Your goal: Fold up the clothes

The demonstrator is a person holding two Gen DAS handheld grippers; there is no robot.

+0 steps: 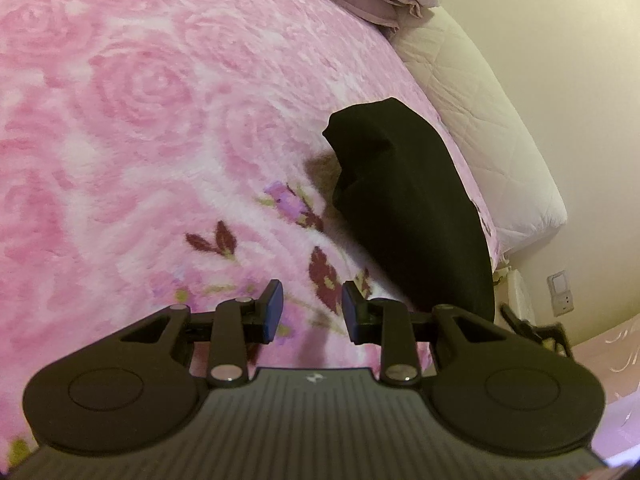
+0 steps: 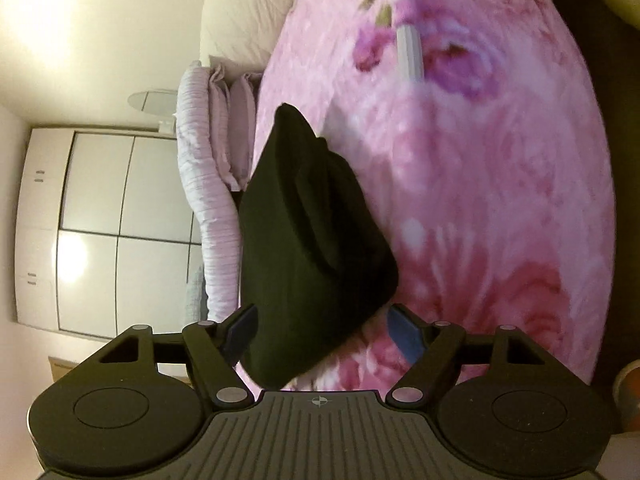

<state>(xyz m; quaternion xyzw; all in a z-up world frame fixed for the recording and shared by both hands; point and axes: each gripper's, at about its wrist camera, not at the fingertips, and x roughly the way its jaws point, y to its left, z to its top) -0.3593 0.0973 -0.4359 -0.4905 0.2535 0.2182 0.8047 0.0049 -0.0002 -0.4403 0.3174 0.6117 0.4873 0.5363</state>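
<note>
Over the pink rose-patterned blanket (image 1: 160,128) on the bed, the left tongs (image 1: 313,312) tilt downward with their 2 blue pads (image 1: 274,310) parted and nothing between them. A folded black garment (image 1: 412,216) lies on the blanket toward 1 o'clock from them, near the bed's edge, where a white quilted mattress (image 1: 480,120) shows beside the wall. From the right wrist view, rolled sideways, the right tongs (image 2: 324,332) stand spread wide; the black garment (image 2: 312,248) reaches in between the pads without either visibly pressing it. Folded lilac bedding (image 2: 208,184) sits at 10 o'clock beyond the garment, a white wardrobe (image 2: 100,224) farther toward 9 o'clock, and a small white object (image 2: 409,54) lies on the blanket near 1 o'clock, too blurred to identify.
</note>
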